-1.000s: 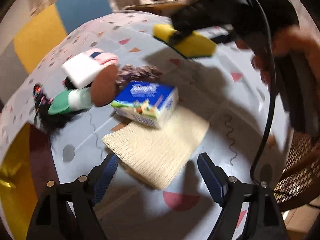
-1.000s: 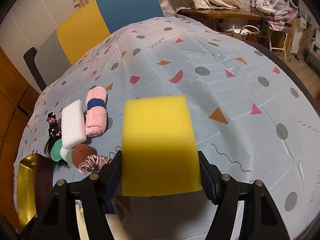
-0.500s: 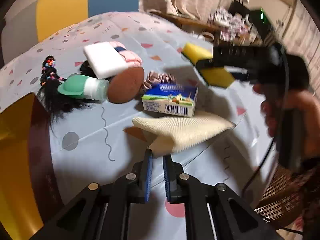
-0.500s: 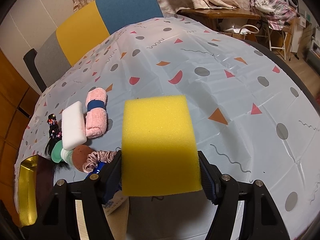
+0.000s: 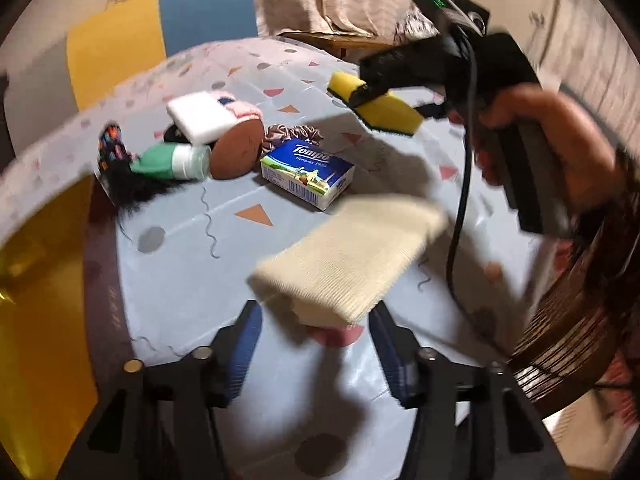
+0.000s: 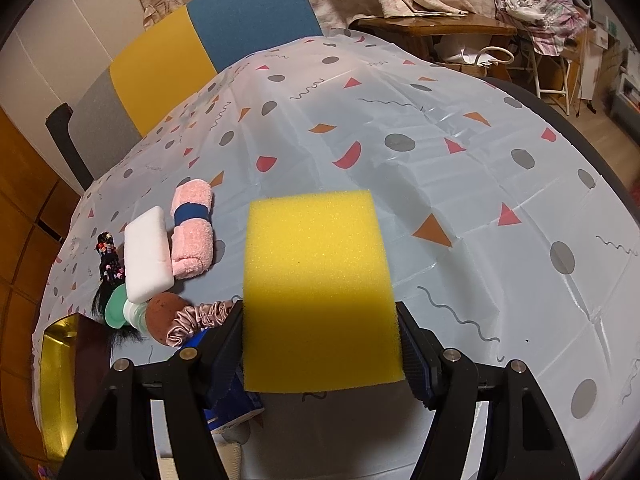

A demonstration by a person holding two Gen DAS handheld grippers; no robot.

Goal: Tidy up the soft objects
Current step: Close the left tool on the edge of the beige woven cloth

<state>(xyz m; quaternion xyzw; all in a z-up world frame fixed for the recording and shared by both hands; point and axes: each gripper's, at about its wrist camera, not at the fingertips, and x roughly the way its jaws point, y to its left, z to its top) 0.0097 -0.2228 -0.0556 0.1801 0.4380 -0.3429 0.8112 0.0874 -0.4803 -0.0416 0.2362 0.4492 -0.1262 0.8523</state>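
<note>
A folded cream knit cloth lies blurred on the patterned tablecloth, its near end reaching in between my left gripper's fingertips. The left jaws are opening, and their blue pads stand clear of the cloth on both sides. My right gripper is shut on a yellow sponge and holds it above the table. The left wrist view shows that same yellow sponge in the air at the far right, with a hand behind it.
Clustered at the left are a Tempo tissue pack, white sponge, pink rolled towel, satin scrunchie, brown puff, green-capped bottle and black hairpiece. A gold box sits beyond the left table edge, a wicker chair right.
The left jaws went from wide open to shut at the cloth's near corner, then spread again. The cloth now lies nearer and apart from the tissue pack. The right gripper and sponge stayed still.
</note>
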